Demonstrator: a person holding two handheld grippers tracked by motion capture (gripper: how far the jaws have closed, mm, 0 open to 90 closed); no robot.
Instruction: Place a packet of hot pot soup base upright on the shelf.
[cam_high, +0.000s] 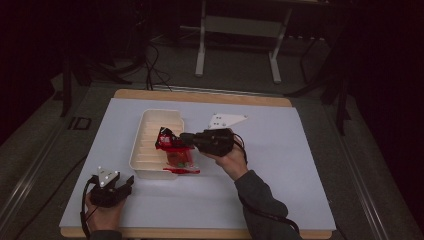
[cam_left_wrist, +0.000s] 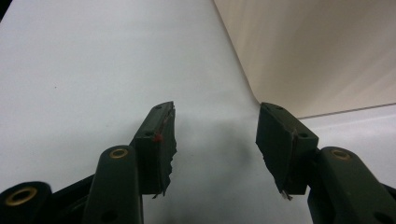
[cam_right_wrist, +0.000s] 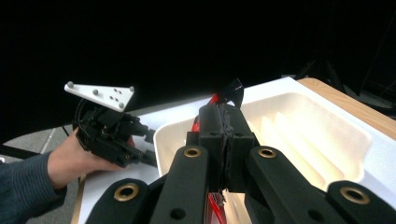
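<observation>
The right hand-held gripper (cam_high: 186, 138) has its jaws pressed together on the top edge of a red snack packet (cam_high: 176, 150), pinching the thin film by its crimped end so that the rest hangs free. The packet dangles over the near right rim of the white tray (cam_high: 150, 120), partly inside it and partly draped over the rim, which suggests it is being lowered in or lifted out; I cannot tell which. It looks glossy, crinkled and limp. The tray is a shallow, rounded rectangle of matte moulded plastic or foam with ribs along its floor, and it lies on the smooth pale counter (cam_high: 280, 165). The left hand-held gripper (cam_high: 131, 181) rests low beside the tray's near corner, jaws apart and empty, seemingly waiting.
</observation>
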